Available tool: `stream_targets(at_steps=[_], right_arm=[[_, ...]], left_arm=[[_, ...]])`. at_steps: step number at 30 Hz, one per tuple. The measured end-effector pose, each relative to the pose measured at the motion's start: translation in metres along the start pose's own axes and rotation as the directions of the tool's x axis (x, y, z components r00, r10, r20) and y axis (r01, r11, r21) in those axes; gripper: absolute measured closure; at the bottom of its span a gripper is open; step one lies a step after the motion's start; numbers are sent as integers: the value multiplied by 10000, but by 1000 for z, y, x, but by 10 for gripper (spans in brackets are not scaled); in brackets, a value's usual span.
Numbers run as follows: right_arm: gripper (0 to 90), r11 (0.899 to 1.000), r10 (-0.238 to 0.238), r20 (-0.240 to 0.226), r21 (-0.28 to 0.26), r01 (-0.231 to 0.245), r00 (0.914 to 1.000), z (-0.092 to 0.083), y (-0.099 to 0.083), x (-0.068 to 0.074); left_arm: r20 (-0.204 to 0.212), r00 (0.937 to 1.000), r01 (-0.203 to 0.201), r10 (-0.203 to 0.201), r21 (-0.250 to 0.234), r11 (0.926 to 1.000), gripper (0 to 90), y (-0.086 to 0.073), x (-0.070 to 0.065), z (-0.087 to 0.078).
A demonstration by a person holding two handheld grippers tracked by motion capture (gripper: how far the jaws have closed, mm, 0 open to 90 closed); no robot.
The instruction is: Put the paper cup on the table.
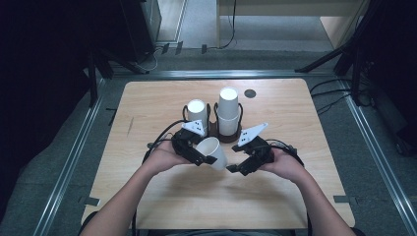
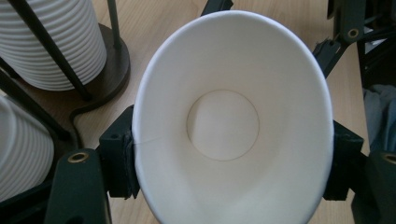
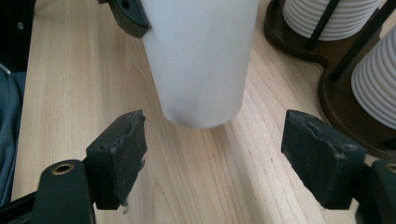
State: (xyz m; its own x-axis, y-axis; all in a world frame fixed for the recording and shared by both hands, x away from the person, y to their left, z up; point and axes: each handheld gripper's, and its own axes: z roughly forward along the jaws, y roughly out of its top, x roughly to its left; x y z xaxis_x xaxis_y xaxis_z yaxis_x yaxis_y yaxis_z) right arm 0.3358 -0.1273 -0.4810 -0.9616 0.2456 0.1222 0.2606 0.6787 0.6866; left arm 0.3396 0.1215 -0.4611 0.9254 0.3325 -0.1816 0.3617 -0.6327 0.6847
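Cup held on its side between the two tongs, mouth toward the left hand.

The left tongs (image 1: 206,158) pinched the white cup (image 1: 215,152) by its rim, one pad pressing at 9 o'clock and the other at 3 o'clock of the mouth in the left gripper view, squeezing it into an oval. The cup hung tilted just above the counter (image 1: 147,103), near the middle of its front half; in the high view its long axis ran from the open mouth at about 10 o'clock to the closed base at about 4 o'clock. The right tongs (image 1: 235,169) stood spread, touching nothing, with the base just beyond the pads, pointing at them. At 12 o'clock of the cup stood the rack (image 1: 228,136) with two cup stacks.
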Motion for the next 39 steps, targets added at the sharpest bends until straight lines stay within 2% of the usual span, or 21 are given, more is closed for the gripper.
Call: stream_targets(at_steps=[5, 15, 23, 28, 39], right_arm=[[216, 9994, 347, 53, -64, -347, 9994, -4, -1, -2], [216, 9994, 331, 323, -48, -330, 9989, -12, -5, -8], [216, 9986, 499, 480, -217, -489, 9976, -21, -8, -14], [216, 9981, 559, 596, -275, -543, 9967, -24, -10, -20], [216, 9978, 634, 643, -258, -618, 9959, -27, -11, -27]], left_arm=[[-99, 9999, 85, -83, 292, 9995, 261, -1, -2, -2], [-187, 9998, 82, -73, 515, 9986, 258, -7, -4, -8], [-439, 9989, 197, -180, 387, 9991, 257, -12, -4, -16], [-628, 9978, 233, -203, 474, 9986, 257, -16, -3, -20], [-964, 9935, 647, -610, 360, 9973, 258, -27, 7, -35]])
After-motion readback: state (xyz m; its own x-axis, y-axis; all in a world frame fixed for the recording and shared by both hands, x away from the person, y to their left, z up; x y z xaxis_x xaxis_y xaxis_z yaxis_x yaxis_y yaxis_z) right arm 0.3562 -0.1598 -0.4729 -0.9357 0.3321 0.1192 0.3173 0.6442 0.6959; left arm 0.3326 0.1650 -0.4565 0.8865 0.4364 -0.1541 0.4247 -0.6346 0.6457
